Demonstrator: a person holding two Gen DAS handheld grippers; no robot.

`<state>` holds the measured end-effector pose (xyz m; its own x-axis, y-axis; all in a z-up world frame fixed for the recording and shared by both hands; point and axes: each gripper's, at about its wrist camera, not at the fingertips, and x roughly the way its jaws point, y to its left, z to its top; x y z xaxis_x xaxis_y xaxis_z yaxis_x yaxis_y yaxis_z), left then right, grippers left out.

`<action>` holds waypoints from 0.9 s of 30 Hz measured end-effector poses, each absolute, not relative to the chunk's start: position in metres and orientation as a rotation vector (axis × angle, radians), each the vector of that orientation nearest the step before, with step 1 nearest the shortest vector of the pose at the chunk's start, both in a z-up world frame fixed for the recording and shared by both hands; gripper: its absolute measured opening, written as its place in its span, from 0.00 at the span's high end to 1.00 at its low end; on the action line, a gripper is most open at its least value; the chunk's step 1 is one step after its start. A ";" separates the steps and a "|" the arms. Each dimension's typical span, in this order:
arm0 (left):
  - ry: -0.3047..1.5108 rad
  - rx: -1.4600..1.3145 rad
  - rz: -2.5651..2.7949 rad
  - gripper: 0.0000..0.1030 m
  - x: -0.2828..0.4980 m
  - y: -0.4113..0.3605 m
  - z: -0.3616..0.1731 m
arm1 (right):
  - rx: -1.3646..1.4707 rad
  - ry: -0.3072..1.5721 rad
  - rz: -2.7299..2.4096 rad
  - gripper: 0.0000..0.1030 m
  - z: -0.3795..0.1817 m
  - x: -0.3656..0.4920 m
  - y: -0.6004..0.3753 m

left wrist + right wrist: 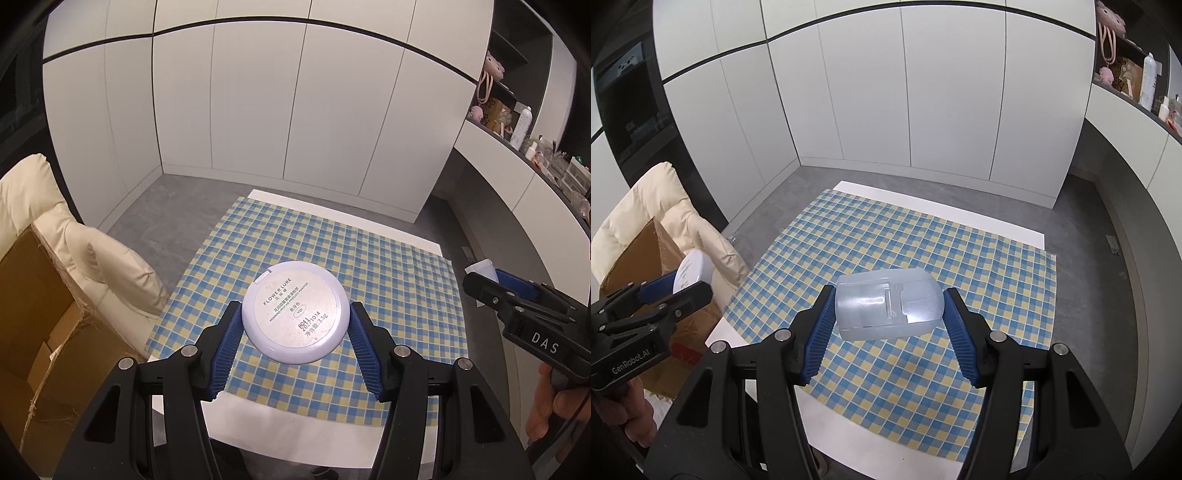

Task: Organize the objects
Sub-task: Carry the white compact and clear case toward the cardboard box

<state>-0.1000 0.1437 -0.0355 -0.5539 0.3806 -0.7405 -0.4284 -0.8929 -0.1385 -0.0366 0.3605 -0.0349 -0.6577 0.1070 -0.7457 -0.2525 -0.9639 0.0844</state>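
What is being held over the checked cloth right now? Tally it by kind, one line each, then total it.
Round white powder compact, bottom label up, clamped in the left gripper: 1
Translucent plastic case, clamped in the right gripper: 1
Total: 2
Nothing else lies on the checked cloth.

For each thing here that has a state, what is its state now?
Compact: closed, label side up, held off the cloth.
Clear case: held off the cloth.
Left tool: shut on the compact.
Right tool: shut on the clear case.
Cloth: spread flat.
Cardboard box: open.
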 end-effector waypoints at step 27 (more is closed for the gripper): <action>0.049 -1.118 2.509 0.44 -0.104 0.103 -0.033 | -1.212 0.197 2.721 0.41 -0.036 -0.058 0.322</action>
